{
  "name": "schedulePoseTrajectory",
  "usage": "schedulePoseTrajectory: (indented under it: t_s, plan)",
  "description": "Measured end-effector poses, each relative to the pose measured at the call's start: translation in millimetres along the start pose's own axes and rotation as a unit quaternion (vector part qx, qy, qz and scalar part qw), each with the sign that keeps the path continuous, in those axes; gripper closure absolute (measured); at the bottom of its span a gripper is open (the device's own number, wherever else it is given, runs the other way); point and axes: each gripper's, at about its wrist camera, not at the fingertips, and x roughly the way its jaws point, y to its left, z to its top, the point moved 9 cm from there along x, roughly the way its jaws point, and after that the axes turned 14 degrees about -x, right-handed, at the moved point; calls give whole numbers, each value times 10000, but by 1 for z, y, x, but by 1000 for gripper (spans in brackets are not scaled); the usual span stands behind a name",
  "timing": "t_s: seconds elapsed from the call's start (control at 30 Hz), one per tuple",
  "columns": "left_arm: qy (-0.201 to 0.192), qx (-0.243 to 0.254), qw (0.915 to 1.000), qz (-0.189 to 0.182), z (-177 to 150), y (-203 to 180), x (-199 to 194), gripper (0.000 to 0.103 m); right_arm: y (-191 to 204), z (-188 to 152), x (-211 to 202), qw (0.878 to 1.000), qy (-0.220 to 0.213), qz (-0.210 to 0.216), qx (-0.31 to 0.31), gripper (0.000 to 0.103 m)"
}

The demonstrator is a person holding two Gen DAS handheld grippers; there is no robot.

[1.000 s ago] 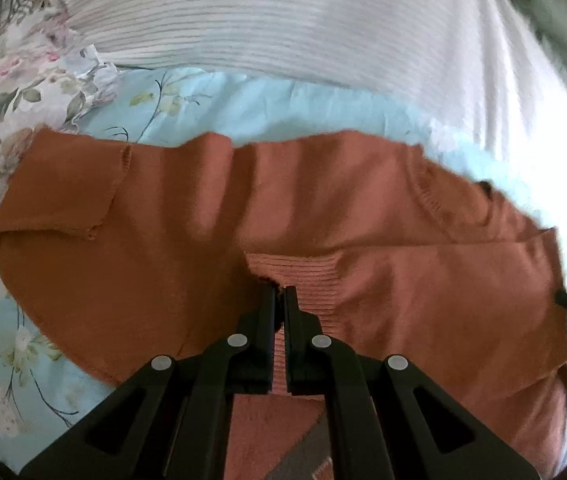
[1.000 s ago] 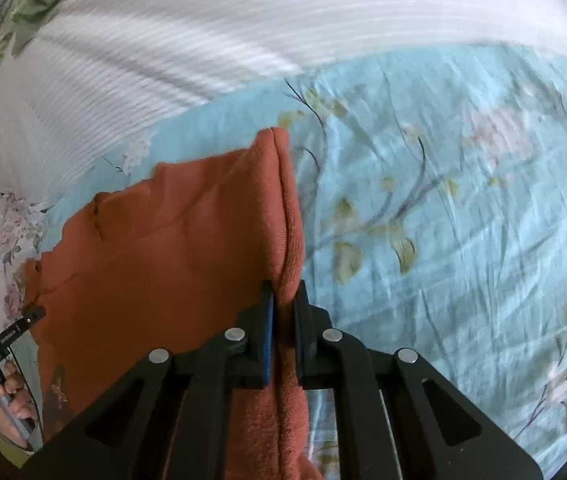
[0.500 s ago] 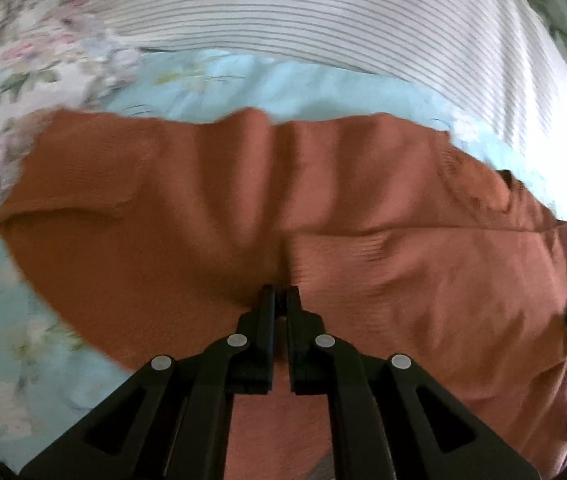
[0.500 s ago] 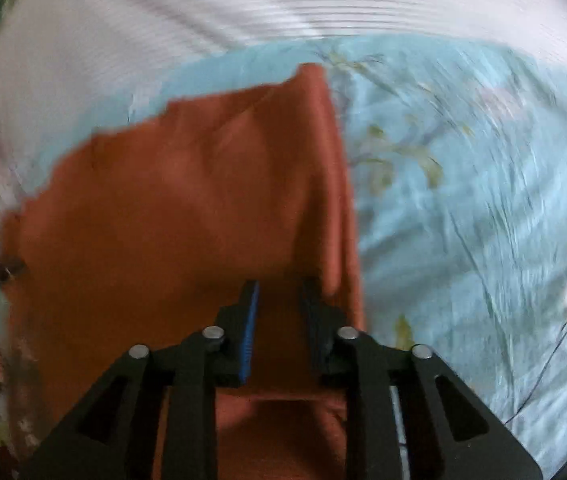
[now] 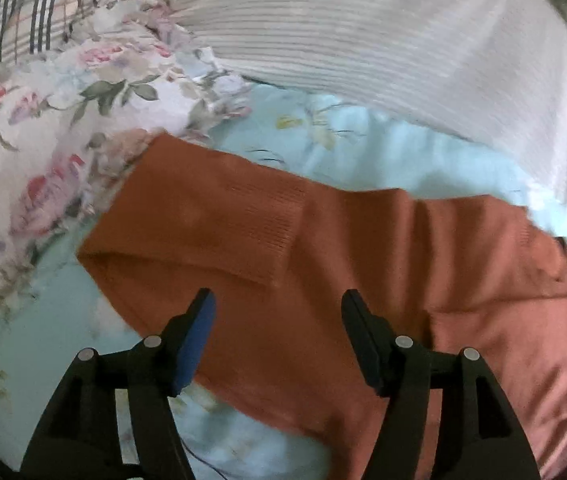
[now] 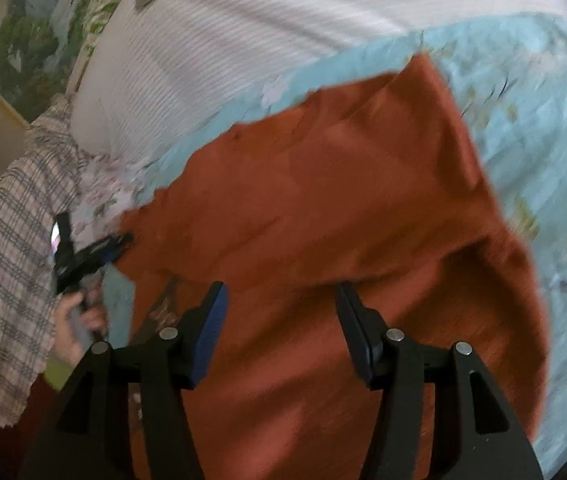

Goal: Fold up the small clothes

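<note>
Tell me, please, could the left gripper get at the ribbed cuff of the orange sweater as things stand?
Probably yes: the left gripper is open, nothing pinched, and the ribbed cuff lies uncovered on the orange sweater just ahead.

Both grippers newly opened, sweater (image 5: 323, 248) released.

Rust-orange knit garment (image 5: 323, 264) lies folded (slightly rumpled) on the bedsheet (image 5: 363, 148).

Black angular left claw (image 5: 275, 300), blue pads (image 5: 195, 340), silver screws, right claw (image 6: 279, 292) alike
</note>
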Motion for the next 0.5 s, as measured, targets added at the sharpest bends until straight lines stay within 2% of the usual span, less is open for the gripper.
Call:
schedulePoseTrajectory:
  t_s: [0.13, 0.23, 0.3, 0.37, 0.4, 0.5]
  plan:
    - [-88, 236, 9981, 563, 17, 14, 30, 36, 5, -11, 7, 9997, 153, 124, 127, 46]
    - [129, 362, 9976, 573, 19, 17, 52, 35, 7, -13, 9, 9996, 202, 106, 152, 46]
    - [137, 454, 9979, 433, 21, 14, 59, 51, 6, -14, 10, 9996, 223, 86, 163, 46]
    - [118, 483, 9980, 378, 23, 12, 58, 89, 6, -13, 13, 9995, 237, 86, 168, 46]
    - [108, 450, 9983, 364, 26, 13, 57, 92, 8, -13, 14, 9995, 237, 89, 163, 46]
    - [46, 206, 9998, 21, 31, 16, 45, 95, 12, -13, 13, 9996, 214, 120, 116, 46]
